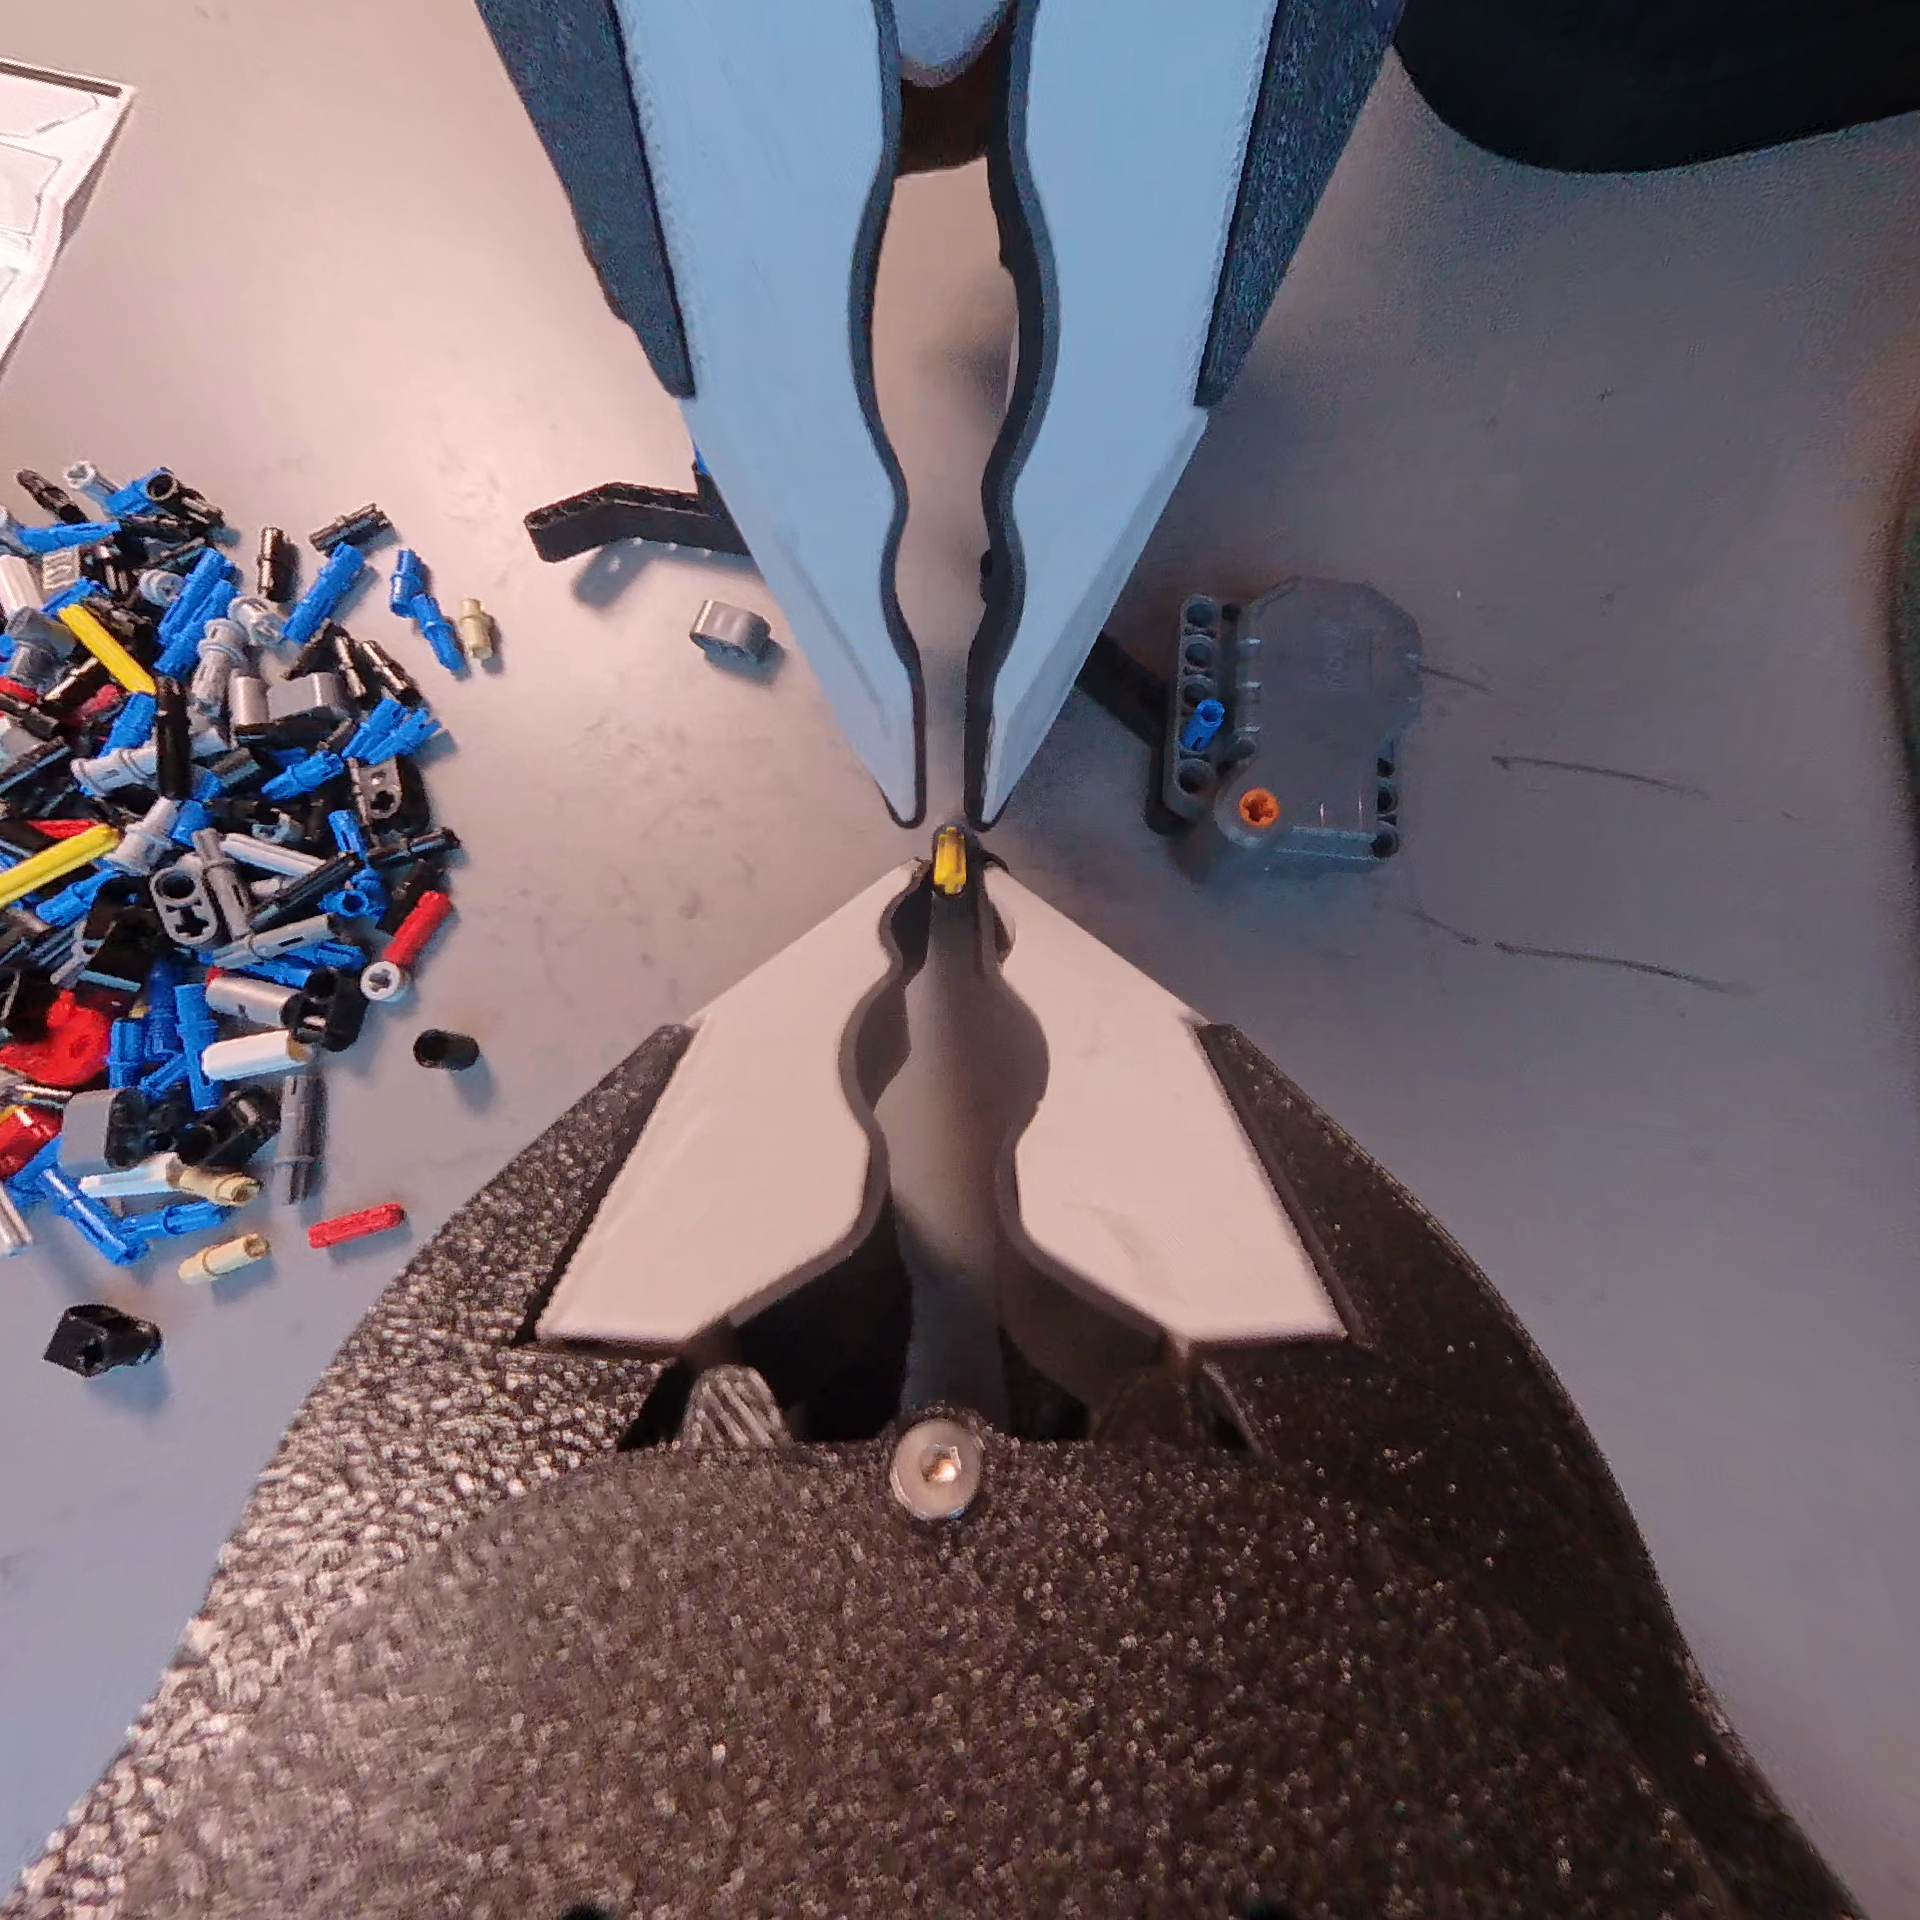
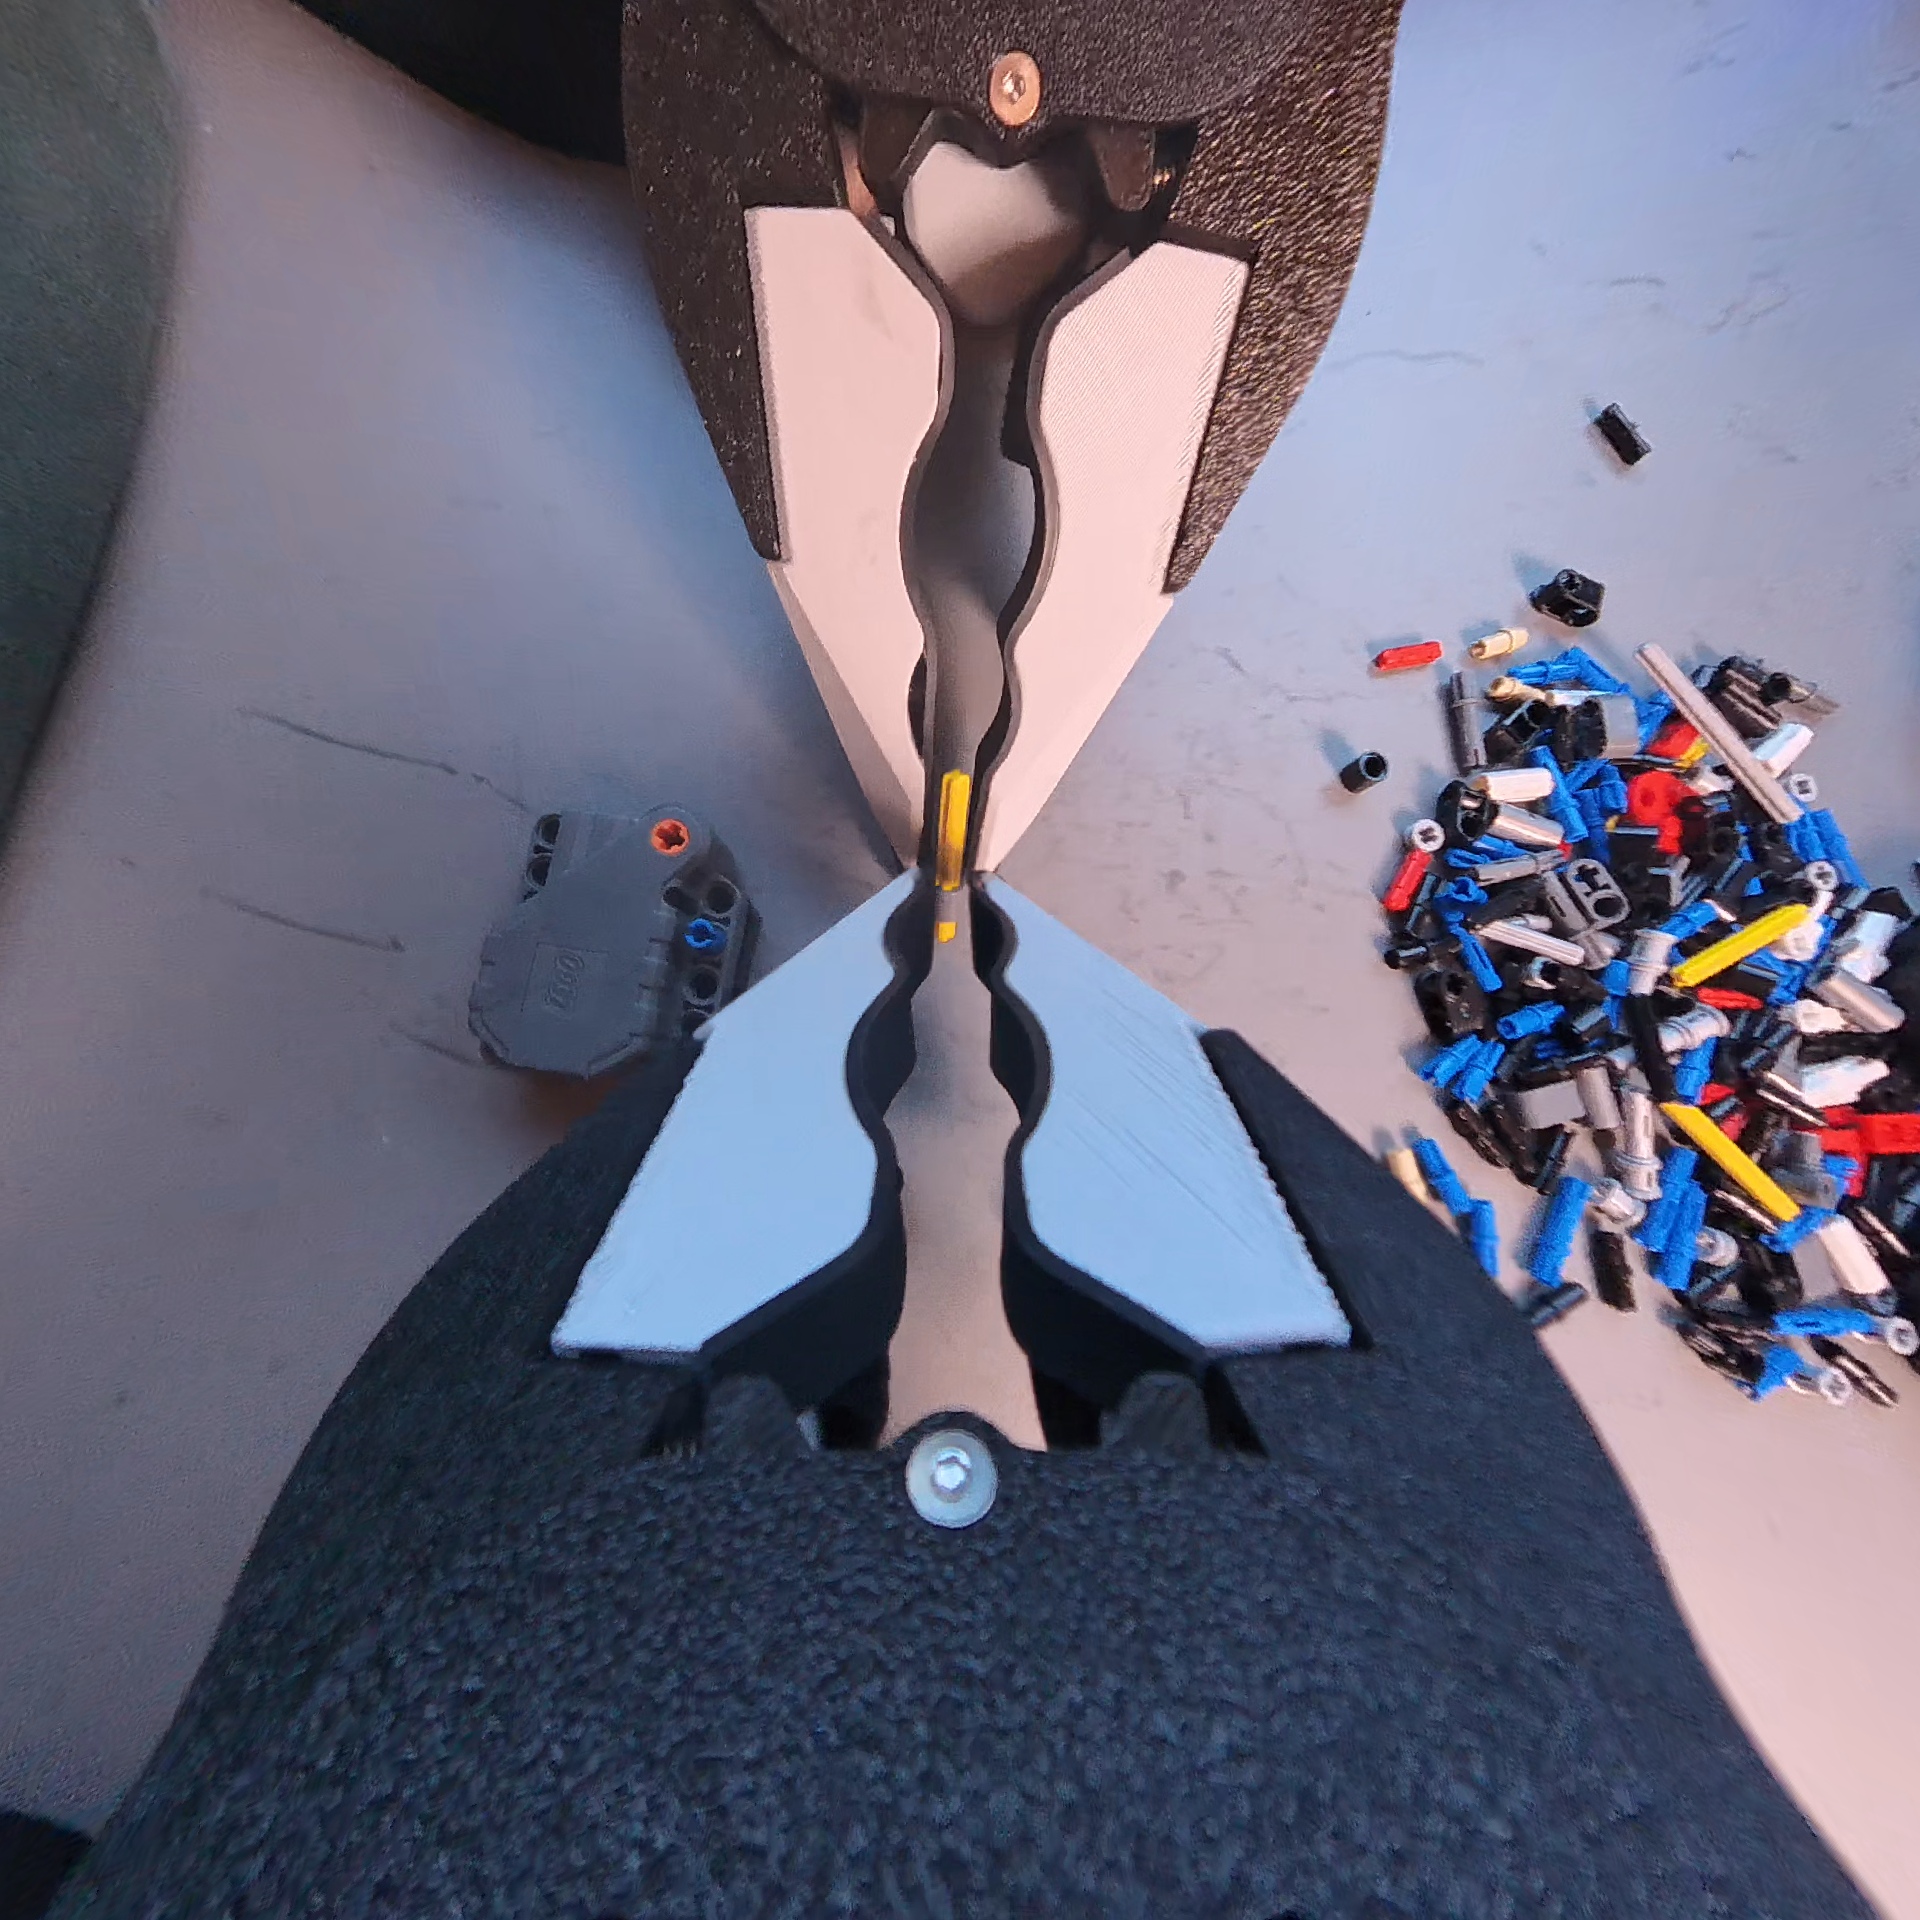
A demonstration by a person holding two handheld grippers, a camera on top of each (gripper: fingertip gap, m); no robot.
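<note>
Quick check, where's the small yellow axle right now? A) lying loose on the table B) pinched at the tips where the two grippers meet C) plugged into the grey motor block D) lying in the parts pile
B: the yellow axle sits clamped between the fingers of the left gripper, tip to tip with the right gripper; the grey motor block and the parts pile lie off to the sides.

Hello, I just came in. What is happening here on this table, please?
Two hand-held grippers meet tip to tip above a grey table. The left gripper is shut on a small yellow pin. The right gripper has its fingertips at the pin's other end; whether it grips cannot be told. A grey motor block lies on one side, a pile of small building parts on the other.
</note>
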